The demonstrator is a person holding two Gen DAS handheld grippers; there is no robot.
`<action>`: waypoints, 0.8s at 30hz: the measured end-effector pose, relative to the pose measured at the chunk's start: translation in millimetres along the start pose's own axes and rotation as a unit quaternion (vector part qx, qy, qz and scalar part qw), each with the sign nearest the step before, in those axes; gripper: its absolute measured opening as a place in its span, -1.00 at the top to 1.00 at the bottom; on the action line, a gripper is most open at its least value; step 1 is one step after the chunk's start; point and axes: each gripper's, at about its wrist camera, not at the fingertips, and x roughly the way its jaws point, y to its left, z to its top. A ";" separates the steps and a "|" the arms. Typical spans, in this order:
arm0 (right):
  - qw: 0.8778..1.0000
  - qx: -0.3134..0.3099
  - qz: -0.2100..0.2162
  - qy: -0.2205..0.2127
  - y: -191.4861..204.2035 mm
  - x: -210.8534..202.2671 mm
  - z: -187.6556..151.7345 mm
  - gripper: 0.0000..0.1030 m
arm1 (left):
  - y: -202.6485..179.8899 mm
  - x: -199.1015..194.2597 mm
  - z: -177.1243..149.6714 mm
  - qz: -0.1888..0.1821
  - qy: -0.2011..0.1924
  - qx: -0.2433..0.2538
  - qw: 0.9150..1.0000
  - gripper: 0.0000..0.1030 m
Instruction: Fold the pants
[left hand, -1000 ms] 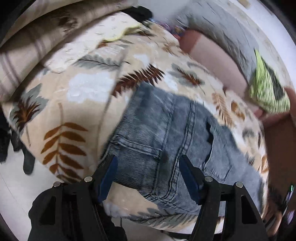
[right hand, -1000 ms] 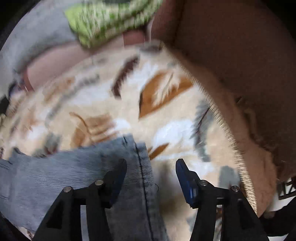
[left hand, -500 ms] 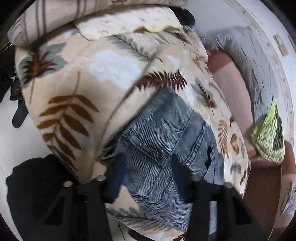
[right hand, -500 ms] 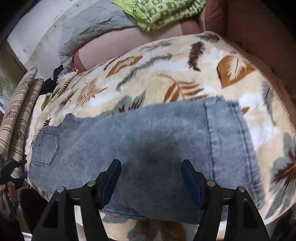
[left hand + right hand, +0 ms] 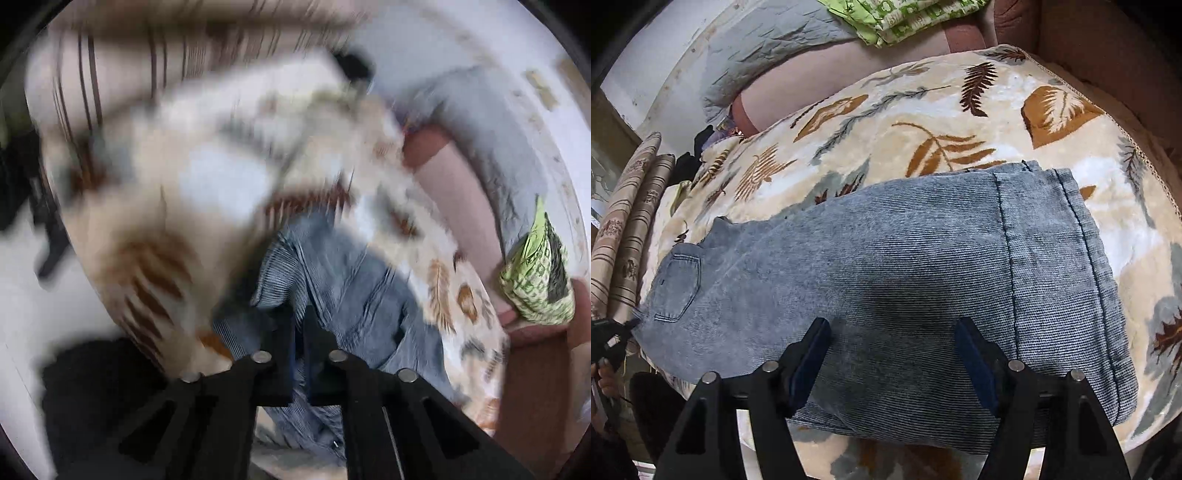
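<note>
With the pants (image 5: 886,273) laid flat across the leaf-print blanket (image 5: 923,110), the left gripper (image 5: 299,325) had clamped only a thin pinch of waistband that could slip free (view badly blurred), while the right gripper (image 5: 892,354) hovered open above the leg.

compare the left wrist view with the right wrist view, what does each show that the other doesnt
Only the left wrist view shows the left claw shut on a bunched fold of the faded blue denim pants; its jaws have just been closing. The picture is blurred.

Only the right wrist view shows the pants laid flat full length, from back pocket to stitched hem, with the right claw open over the near edge, pads not gripping.

Both show the cream leaf-patterned blanket under the pants, the green patterned cloth and the grey quilted cushion.
</note>
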 end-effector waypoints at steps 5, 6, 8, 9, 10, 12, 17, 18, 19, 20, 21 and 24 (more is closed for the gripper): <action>1.000 -0.018 -0.010 0.007 6.7 3.4 0.4 -0.56 | -7.8 23.6 -12.8 0.075 0.028 0.096 0.992 0.87; 1.000 -0.023 -0.014 0.010 9.1 4.4 0.5 -0.56 | -0.6 38.6 -13.9 0.086 0.058 0.090 0.991 0.80; 0.999 -0.034 -0.035 0.022 16.8 5.1 2.6 -0.56 | 19.5 56.0 -18.4 0.089 0.104 0.066 0.988 0.62; 0.998 -0.037 -0.040 0.027 20.6 2.2 4.2 -0.56 | 24.0 48.9 -17.0 0.081 0.091 0.056 0.991 0.60; 0.998 -0.042 -0.036 0.019 25.4 -5.2 6.6 -0.56 | 23.9 41.0 -15.6 0.083 0.073 0.056 0.992 0.40; 0.997 -0.061 -0.034 -0.014 41.5 -24.3 16.5 -0.56 | 15.4 13.9 -10.5 0.101 0.006 0.074 0.992 -0.14; 0.989 -0.139 0.029 -0.032 118.9 -24.6 58.5 -0.56 | -37.4 -28.7 -16.4 0.058 -0.114 0.163 0.978 -0.35; 0.987 -0.156 0.039 -0.027 134.7 -16.8 64.7 -0.56 | -46.7 -26.1 -18.3 0.056 -0.121 0.177 0.975 -0.36; 0.983 -0.176 0.051 -0.015 155.2 -3.3 71.9 -0.55 | -54.8 -20.1 -20.6 0.045 -0.115 0.195 0.973 -0.39; 0.980 -0.190 0.060 0.000 172.3 10.8 78.8 -0.52 | -60.9 -9.8 -18.6 0.038 -0.100 0.204 0.973 -0.39; 0.976 -0.205 0.067 0.015 192.7 29.2 86.5 -0.49 | -63.9 4.8 -20.1 0.038 -0.081 0.209 0.974 -0.39; 0.969 -0.230 0.075 0.043 235.1 70.5 102.0 -0.45 | -57.6 58.6 -23.7 0.066 -0.001 0.217 0.974 -0.39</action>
